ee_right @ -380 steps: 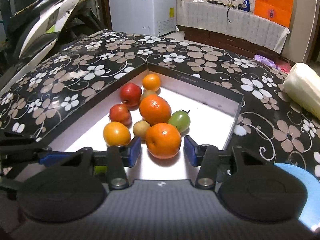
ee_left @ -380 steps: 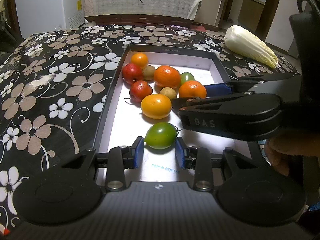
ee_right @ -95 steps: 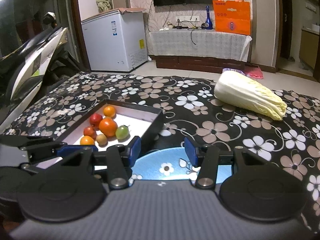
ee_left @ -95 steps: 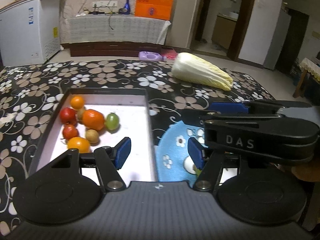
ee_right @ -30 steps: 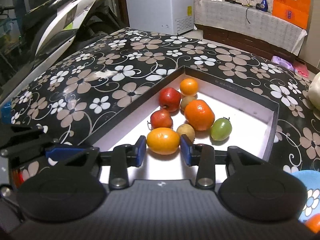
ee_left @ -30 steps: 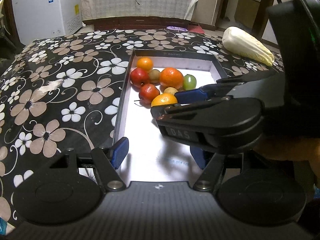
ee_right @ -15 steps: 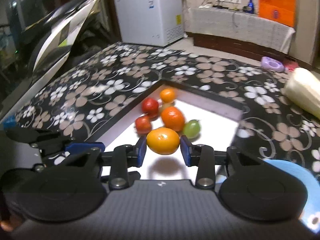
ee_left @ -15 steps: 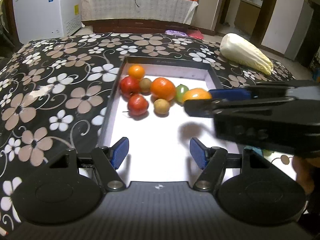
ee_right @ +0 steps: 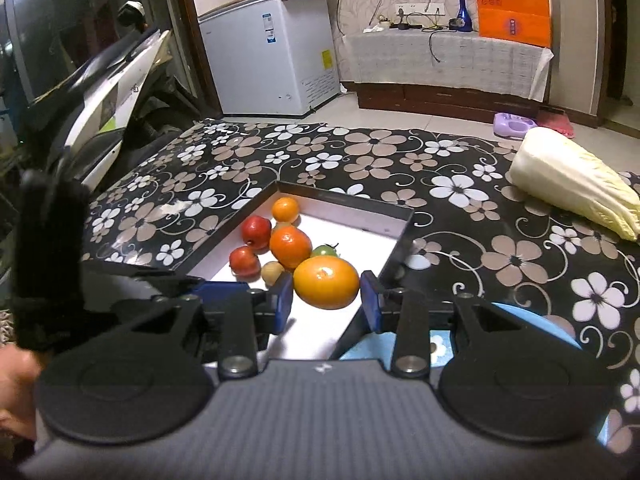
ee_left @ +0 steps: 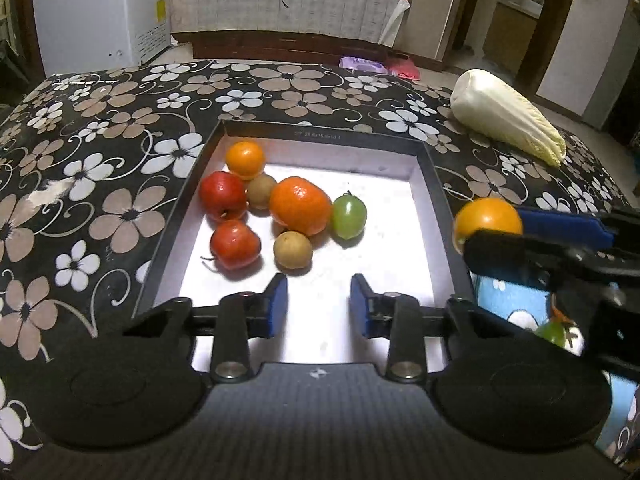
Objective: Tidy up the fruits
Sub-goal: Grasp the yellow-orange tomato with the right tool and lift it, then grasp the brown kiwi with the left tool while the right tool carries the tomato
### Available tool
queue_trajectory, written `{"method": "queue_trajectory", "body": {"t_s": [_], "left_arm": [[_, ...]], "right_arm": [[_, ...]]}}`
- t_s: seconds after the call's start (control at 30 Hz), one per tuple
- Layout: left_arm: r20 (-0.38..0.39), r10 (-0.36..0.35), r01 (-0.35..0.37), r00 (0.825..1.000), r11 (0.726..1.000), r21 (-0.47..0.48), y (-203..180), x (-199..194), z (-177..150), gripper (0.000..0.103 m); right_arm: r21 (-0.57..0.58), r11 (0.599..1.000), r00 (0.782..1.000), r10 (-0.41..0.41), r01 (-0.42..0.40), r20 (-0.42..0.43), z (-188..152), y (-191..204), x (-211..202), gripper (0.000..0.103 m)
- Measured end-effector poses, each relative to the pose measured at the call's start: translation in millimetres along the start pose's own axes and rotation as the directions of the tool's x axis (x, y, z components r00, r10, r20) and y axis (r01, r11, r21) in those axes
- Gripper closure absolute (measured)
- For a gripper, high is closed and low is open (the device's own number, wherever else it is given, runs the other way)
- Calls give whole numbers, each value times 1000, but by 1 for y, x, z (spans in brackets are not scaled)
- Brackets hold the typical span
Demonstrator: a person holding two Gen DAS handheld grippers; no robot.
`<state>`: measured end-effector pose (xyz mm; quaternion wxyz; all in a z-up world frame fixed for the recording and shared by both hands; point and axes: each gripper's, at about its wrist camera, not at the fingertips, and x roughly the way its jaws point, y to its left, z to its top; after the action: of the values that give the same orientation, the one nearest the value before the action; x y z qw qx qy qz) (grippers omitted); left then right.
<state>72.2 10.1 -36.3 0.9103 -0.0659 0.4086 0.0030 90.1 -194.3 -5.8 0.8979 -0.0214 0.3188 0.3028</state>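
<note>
In the left wrist view the flowered counter (ee_left: 100,184) fills the left side, and a black-rimmed tray (ee_left: 434,184) with a white floor sits in the middle of the frame. Inside it, toward its upper left, lie a small orange (ee_left: 245,159), two red fruits (ee_left: 223,195) (ee_left: 235,244), two brownish fruits (ee_left: 260,191) (ee_left: 292,249), a larger orange (ee_left: 300,205) and a green fruit (ee_left: 349,216) – all bunched together, most of them touching. The tray's lower half is bare white. A pale cabbage (ee_left: 506,122) lies on the counter at upper right, well apart from the tray. At lower right a blue plate (ee_left: 508,300) shows behind the other tool, with a green fruit (ee_left: 554,332) partly hidden on it.

The left tool (ee_left: 318,306) sits at lower centre above the tray's bare floor. Its jaws have just been closing and now stand narrow, with nothing between the blue pads.

The right tool (ee_right: 326,302) enters the left wrist view from the right edge, above the tray's right rim. In its own view, its pads press on both sides of a yellow-orange fruit (ee_right: 326,282), lifted clear of the tray floor – the remaining fruits show behind it, and the plate's blue edge lies to the lower right. A white chest freezer (ee_right: 272,52) stands in the background at upper left.
</note>
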Motion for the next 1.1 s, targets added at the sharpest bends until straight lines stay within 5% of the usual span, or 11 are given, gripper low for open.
{"method": "queue_trajectory", "body": {"t_s": [0.47, 0.83, 0.97, 1.1], "left_arm": [[-16, 25, -25, 1000, 999, -32, 8, 17, 15, 82], [-7, 32, -33, 999, 998, -49, 19, 20, 19, 73], [-5, 12, -12, 1000, 999, -53, 19, 23, 22, 52], [9, 41, -41, 999, 999, -18, 15, 27, 23, 62]], "right_arm": [[18, 1000, 1000, 2, -2, 16, -3, -10, -11, 63], [11, 1000, 1000, 9, -9, 8, -3, -7, -8, 63], [8, 1000, 1000, 10, -10, 4, -4, -6, -8, 63], [10, 1000, 1000, 9, -9, 2, -4, -7, -8, 63]]}}
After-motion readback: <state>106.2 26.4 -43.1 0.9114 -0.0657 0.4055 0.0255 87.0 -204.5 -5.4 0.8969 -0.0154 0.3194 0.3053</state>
